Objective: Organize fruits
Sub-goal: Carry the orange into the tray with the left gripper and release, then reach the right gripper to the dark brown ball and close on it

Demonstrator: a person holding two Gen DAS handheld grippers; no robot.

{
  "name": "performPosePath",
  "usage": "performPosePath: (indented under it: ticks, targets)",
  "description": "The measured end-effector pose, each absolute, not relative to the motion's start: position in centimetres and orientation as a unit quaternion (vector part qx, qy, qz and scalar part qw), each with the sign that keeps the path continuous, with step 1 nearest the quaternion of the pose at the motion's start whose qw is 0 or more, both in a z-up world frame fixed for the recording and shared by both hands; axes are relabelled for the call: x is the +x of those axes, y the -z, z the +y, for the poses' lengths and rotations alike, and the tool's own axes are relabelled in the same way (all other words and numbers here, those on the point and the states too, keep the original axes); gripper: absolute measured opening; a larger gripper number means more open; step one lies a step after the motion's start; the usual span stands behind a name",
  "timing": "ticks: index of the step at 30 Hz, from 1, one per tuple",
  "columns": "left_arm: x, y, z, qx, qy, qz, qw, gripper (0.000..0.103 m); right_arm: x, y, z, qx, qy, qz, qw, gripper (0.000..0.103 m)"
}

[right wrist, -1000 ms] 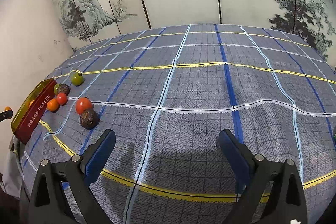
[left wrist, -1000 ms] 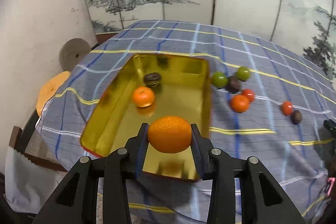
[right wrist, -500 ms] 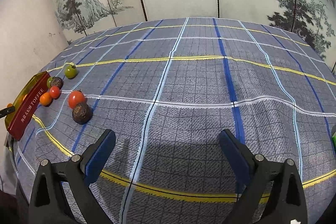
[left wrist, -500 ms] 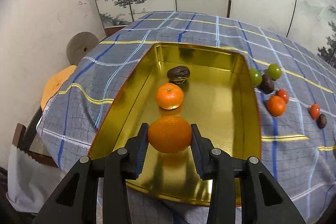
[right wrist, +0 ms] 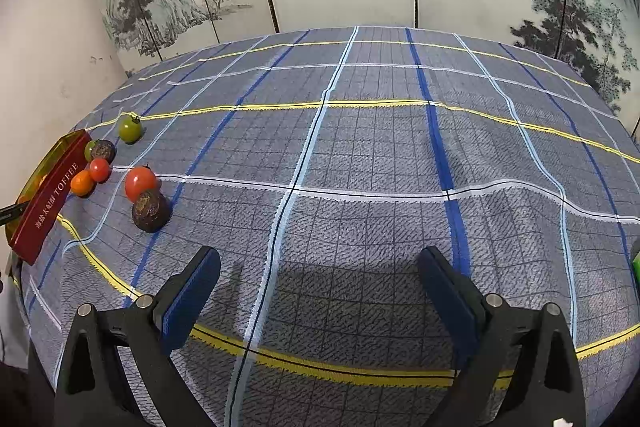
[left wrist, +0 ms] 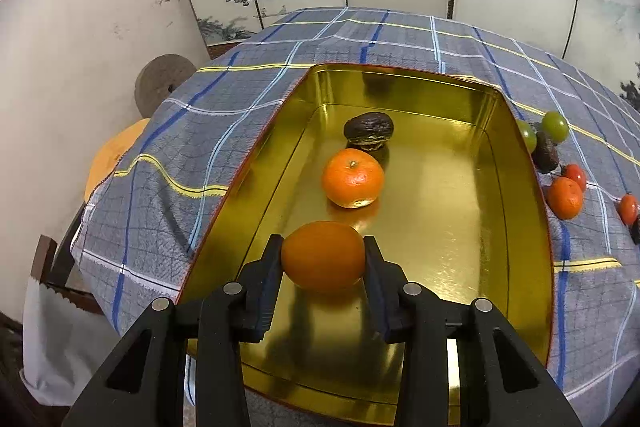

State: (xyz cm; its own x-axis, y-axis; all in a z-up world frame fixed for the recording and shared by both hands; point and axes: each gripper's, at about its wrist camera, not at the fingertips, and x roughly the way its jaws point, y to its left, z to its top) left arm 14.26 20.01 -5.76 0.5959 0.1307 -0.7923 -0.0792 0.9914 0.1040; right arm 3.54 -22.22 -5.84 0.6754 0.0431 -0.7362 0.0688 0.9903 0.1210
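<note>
Your left hand-held gripper (left wrist: 323,257) is clamped on an orange (left wrist: 323,255), both pads pressing its sides, and you hold it over the near end of the open gold tin (left wrist: 516,211). Inside the tin, beyond the held fruit, sit a second orange (left wrist: 353,177) and a dark wrinkled fruit (left wrist: 369,129). Your right hand-held gripper (right wrist: 319,287) stands wide apart with nothing between its fingers, above the checked cloth on the table (right wrist: 360,155). The loose fruits, among them a red tomato (right wrist: 140,181), lie well off to its left, beside the tin.
</note>
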Motion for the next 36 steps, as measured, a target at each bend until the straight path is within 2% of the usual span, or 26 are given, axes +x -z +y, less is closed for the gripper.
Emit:
performPosePath:
  ticks: [20, 22, 26, 36]
  targets:
    - [15.5, 5.9, 19.8, 0.056, -0.073, 0.440, 0.893, 0.042, 3.6, 5.9, -22.2, 0.068, 0.008, 0.405, 0.912, 0.098]
    - [15.5, 5.8, 19.9, 0.055, -0.078, 0.437, 0.894, 0.047, 3.6, 5.9, -22.2, 0.068, 0.008, 0.405, 0.912, 0.098]
    - [15.1, 5.3, 19.9, 0.060, -0.084, 0.422, 0.901, 0.069, 3.7, 5.9, -22.2, 0.068, 0.008, 0.405, 0.912, 0.098]
    - [12.7, 2.8, 18.7, 0.073, -0.085, 0.383, 0.917, 0.072, 3.6, 5.9, -22.2, 0.068, 0.009, 0.405, 0.912, 0.098]
